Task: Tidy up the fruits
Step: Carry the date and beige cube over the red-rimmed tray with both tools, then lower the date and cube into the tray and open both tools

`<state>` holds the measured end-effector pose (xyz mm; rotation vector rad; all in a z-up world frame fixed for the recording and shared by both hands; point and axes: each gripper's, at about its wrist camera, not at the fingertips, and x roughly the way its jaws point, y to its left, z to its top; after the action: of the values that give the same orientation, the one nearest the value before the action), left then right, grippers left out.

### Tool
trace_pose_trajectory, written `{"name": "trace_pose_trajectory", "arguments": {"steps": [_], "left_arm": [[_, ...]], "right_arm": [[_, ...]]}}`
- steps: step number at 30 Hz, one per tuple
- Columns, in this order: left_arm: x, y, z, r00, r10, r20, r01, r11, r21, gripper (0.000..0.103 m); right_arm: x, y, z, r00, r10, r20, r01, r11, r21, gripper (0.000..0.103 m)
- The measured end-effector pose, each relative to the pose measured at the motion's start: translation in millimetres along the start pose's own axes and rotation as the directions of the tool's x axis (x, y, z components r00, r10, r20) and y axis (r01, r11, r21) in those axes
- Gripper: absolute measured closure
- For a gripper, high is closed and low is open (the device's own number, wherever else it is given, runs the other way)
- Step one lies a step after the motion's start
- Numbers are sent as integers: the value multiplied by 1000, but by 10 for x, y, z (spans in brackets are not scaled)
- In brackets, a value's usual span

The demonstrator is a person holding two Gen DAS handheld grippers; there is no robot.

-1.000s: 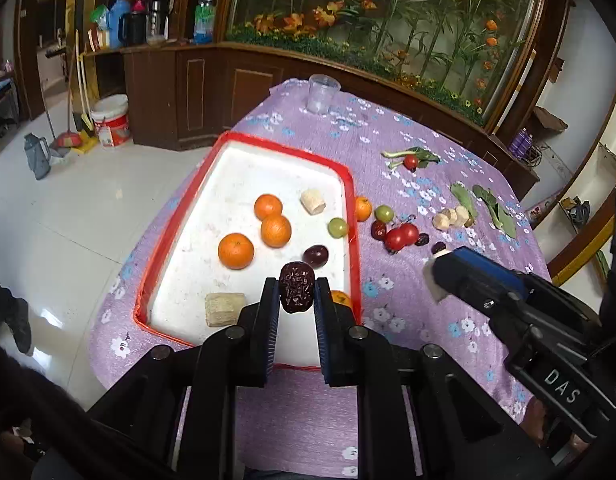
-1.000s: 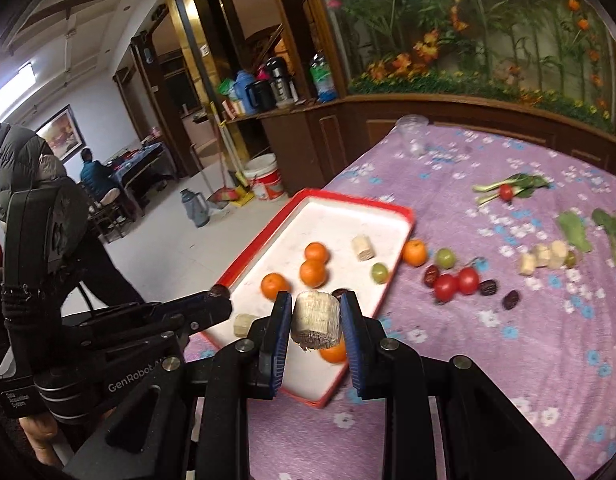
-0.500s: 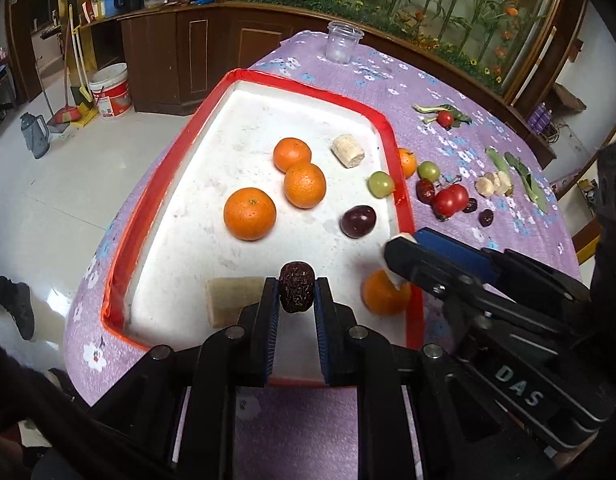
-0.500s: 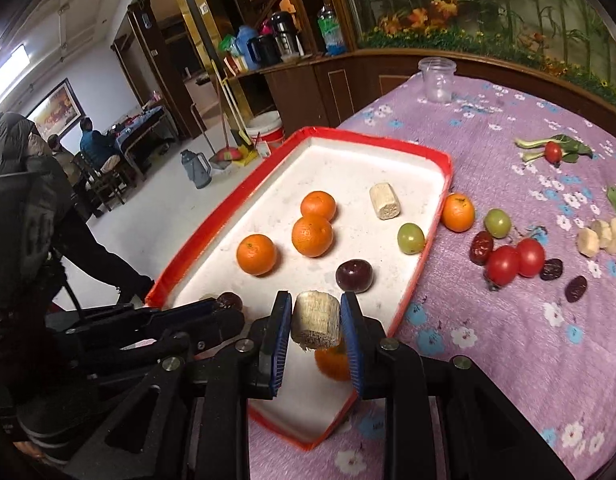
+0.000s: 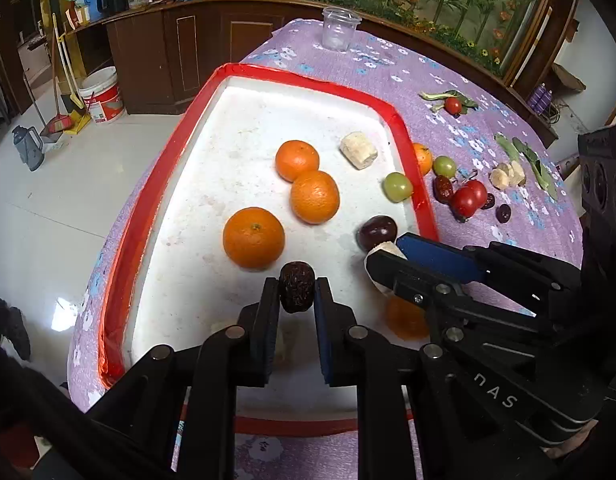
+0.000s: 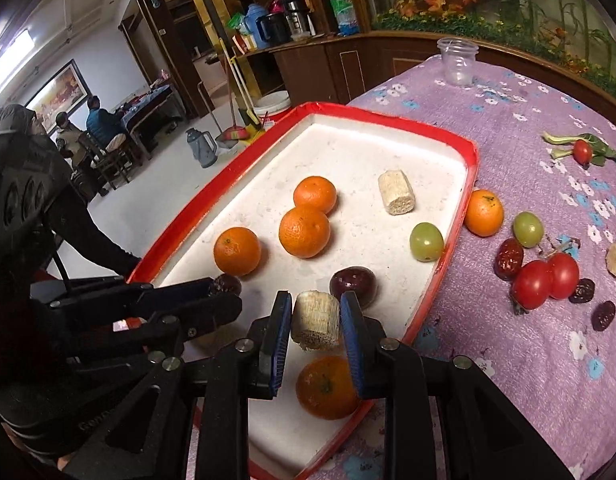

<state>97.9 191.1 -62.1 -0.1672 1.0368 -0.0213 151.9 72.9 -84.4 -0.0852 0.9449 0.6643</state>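
Observation:
A red-rimmed white tray (image 5: 160, 184) (image 6: 387, 114) holds three oranges (image 5: 254, 238) (image 6: 304, 231), a green grape (image 6: 426, 241), a dark plum (image 5: 377, 232) (image 6: 353, 286) and a pale chunk (image 6: 396, 193). My left gripper (image 5: 296, 296) hangs low over the tray's near end, shut on a wrinkled dark date (image 5: 296, 292) (image 6: 227, 283). Just to its right, my right gripper (image 6: 315, 320) is shut on a pale fibrous chunk (image 6: 315, 320) (image 5: 381, 250), above another orange (image 6: 327, 386) in the tray's near corner.
On the purple flowered cloth (image 6: 527, 360) right of the tray lie an orange (image 6: 483, 212), a green grape (image 6: 527, 229), a red date (image 6: 508, 259), two tomatoes (image 6: 543, 280), dark dates (image 6: 603, 315) and banana pieces (image 5: 507, 174). A clear cup (image 5: 340, 28) stands at the far edge.
Both grippers have come down and forward over the near end of the tray, each still holding its piece. The fruit in the tray has not moved.

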Motion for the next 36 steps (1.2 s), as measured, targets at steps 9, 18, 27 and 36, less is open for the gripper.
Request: {"name": "trace_pose_trajectory", "arguments": {"steps": [9,18,27,36], "left_arm": [[61,56,39,1000,2,-21,-1,1000,12,88],[103,86,50,999,0,-36,1,1000,29,88],[99,85,41,1000,-3,-26,4,999,42,88],[-78,32,7,999,-32,33,31,999,37,49]], "right_arm": [[79,73,17,1000,-29,-11,28,998,-51,77],[141,222,79,995,-73,-64,63,986,-152,75],[142,192,122,996,-55,-75,44,988,-149,74],[-311,-6,177,999,39,17,-38,999,-38,63]]}}
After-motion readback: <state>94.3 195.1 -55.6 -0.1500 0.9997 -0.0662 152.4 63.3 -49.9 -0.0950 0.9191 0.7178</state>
